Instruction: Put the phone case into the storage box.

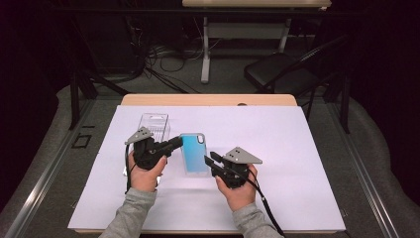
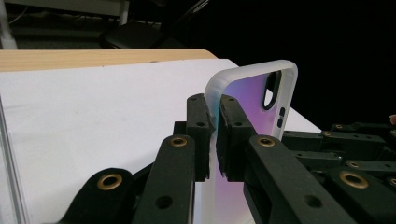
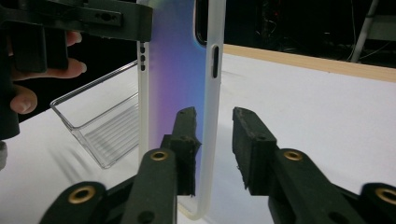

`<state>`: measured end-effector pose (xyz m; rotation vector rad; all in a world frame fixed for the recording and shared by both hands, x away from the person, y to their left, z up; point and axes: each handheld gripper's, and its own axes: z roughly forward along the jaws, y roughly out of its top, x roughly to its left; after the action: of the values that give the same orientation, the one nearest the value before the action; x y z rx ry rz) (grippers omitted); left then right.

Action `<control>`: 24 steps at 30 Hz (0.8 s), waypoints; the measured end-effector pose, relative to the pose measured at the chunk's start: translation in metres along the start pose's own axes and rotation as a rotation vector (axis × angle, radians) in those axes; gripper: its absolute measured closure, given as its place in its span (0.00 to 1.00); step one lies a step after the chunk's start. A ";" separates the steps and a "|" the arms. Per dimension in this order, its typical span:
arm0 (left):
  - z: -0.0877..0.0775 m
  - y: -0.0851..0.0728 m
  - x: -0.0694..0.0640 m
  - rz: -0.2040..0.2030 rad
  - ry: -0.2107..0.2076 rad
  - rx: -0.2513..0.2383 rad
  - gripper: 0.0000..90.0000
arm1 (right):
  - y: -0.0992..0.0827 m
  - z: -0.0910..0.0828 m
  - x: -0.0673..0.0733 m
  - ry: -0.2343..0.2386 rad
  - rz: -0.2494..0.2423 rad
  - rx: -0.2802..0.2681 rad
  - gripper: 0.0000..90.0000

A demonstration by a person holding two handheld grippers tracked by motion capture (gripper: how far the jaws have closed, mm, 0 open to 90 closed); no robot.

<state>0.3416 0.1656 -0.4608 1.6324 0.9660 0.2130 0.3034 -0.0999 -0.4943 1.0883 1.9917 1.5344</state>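
At the centre of the high view, the phone case [image 1: 194, 152] sits on the white table [image 1: 297, 148]. The left gripper [image 2: 215, 135] clamps its upper left rim; the right gripper [image 3: 215, 140] straddles its lower right rim, jaws parted, one pad apart.

Even overhead light keeps the white table [image 1: 277, 148] bright against a dark, dim room, shadows stay soft, and all views look slightly blurred.

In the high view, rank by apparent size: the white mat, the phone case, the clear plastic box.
1. White mat, by far the largest.
2. Phone case and clear plastic box look about alike; the left gripper overlaps both, so no firm ranking.
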 end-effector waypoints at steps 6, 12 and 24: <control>-0.004 0.001 0.004 0.001 0.019 -0.013 0.94 | 0.001 -0.003 0.000 0.005 -0.042 0.005 0.70; -0.011 0.003 0.009 -0.006 0.038 -0.032 0.94 | 0.002 -0.009 -0.003 0.001 -0.078 0.023 0.67; -0.026 0.007 0.020 -0.022 0.065 -0.065 0.94 | 0.006 -0.032 -0.020 -0.052 -0.154 0.029 0.62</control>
<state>0.3415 0.1984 -0.4533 1.5635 1.0157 0.2812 0.2949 -0.1342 -0.4819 0.9516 2.0173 1.3892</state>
